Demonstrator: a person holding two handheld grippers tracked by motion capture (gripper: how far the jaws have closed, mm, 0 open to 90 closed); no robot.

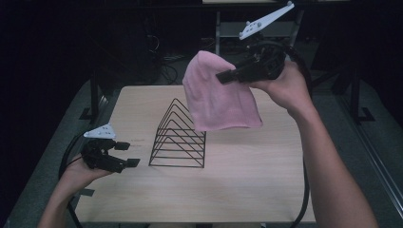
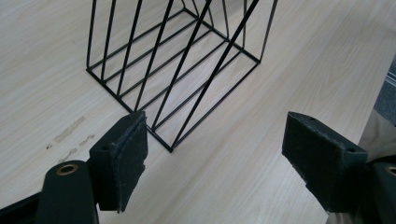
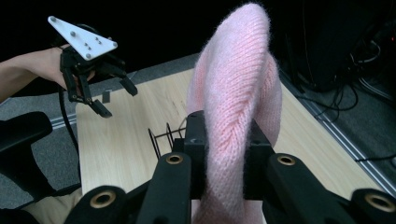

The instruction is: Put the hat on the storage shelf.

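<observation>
One pink hat (image 1: 219, 92) pinched in right fingers (image 1: 227, 76); left fingers (image 1: 129, 154) wide apart, empty; one wire rack (image 1: 179, 137)

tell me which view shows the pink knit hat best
The high view: the pink knit hat hangs whole above the table, pinched by the right gripper beside the wire rack. The right gripper view shows the hat close and edge-on between the jaws, its lower part cut off.

The high view looks down on the table (image 1: 142, 199); both close tool views share its wire rack (image 2: 187, 70).
</observation>
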